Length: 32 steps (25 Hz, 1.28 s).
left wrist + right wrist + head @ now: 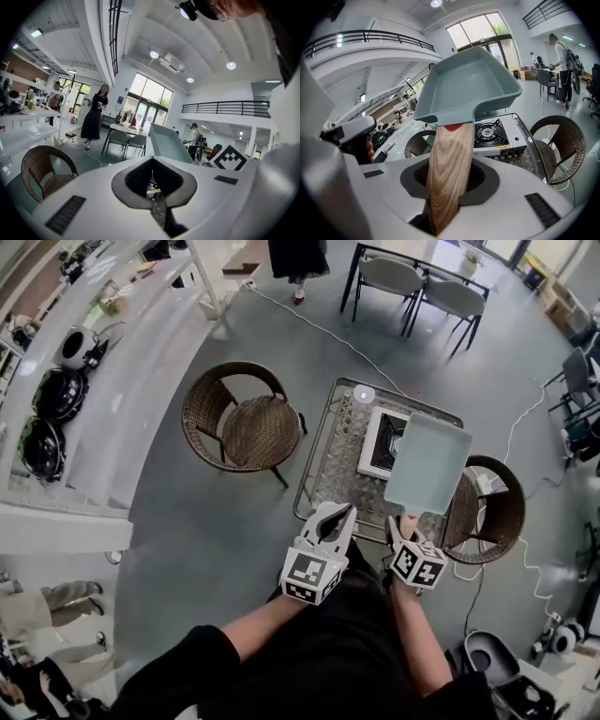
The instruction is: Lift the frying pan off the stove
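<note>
A square pale teal frying pan [428, 463] hangs in the air above the right side of the white portable gas stove [380, 442], clear of the burner. My right gripper [405, 521] is shut on its wooden handle [449, 168]. In the right gripper view the pan [468, 84] tilts up and away, with the bare stove [494, 133] below it. My left gripper [336, 512] hovers over the near edge of the glass-topped table [323, 479], jaws a little apart and nothing between them. In the left gripper view the pan [169, 145] rises to the right.
A wicker chair [239, 423] stands left of the table and another [497, 512] at its right. A long white counter with black pots [56, 395] runs along the left. Grey chairs and a table [422, 282] stand at the back. A white cable [319, 329] crosses the floor.
</note>
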Each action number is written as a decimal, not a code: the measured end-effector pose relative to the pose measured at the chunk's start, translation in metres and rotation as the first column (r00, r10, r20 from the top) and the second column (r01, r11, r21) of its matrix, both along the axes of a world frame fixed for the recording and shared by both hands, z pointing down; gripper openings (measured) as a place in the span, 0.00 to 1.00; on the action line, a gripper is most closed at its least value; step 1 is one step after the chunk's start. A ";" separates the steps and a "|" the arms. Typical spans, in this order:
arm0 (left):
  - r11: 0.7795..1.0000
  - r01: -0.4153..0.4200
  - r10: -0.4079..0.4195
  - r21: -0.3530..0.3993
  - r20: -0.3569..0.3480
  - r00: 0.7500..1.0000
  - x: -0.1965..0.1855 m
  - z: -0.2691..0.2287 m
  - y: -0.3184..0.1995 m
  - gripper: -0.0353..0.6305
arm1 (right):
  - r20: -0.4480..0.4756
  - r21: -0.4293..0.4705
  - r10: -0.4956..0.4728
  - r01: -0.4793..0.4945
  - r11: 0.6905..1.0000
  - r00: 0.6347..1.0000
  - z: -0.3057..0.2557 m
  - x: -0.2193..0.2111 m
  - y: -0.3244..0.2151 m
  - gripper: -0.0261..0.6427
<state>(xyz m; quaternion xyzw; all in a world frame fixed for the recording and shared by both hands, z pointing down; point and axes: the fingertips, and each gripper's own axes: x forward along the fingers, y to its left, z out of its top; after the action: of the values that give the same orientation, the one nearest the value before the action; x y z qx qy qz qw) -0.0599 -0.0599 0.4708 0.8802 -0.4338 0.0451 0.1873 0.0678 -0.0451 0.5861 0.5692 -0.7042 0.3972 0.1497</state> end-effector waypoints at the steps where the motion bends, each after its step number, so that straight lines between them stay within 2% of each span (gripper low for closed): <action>1: 1.000 -0.011 0.011 -0.002 -0.005 1.000 0.000 0.000 0.006 0.08 | -0.005 0.012 0.004 -0.004 1.000 1.000 -0.007 -0.002 0.006 0.19; 6: 0.998 -0.067 0.067 -0.012 -0.010 0.998 0.012 -0.002 0.035 0.08 | -0.020 0.060 0.020 -0.019 0.998 1.000 -0.034 -0.014 0.038 0.19; 12: 0.995 -0.096 0.095 -0.022 -0.015 0.995 0.031 -0.001 0.053 0.08 | -0.040 0.105 -0.016 0.021 0.994 0.999 -0.051 -0.020 0.068 0.19; 15: 0.994 -0.109 0.109 0.004 0.006 0.994 0.043 -0.008 0.056 0.08 | -0.054 0.158 -0.029 0.038 0.987 0.998 -0.067 -0.016 0.074 0.19; 22: 0.991 -0.099 0.095 0.093 0.042 0.995 0.060 -0.037 0.055 0.08 | -0.082 0.268 -0.002 0.024 0.963 0.997 -0.104 0.022 0.080 0.19; 28: 0.988 -0.089 0.081 0.129 0.062 0.995 0.085 -0.052 0.074 0.08 | -0.099 0.335 0.051 -0.015 0.942 0.994 -0.130 0.072 0.101 0.19; 32: 0.986 -0.081 0.074 0.144 0.055 0.996 0.089 -0.055 0.082 0.08 | -0.111 0.357 0.065 -0.021 0.934 0.992 -0.134 0.088 0.115 0.19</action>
<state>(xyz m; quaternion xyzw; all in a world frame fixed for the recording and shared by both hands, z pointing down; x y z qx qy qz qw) 0.0286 0.0221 0.4160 0.9064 -0.4057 0.0423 0.1096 0.1553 0.0696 0.4522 0.6252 -0.7413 0.2313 0.0783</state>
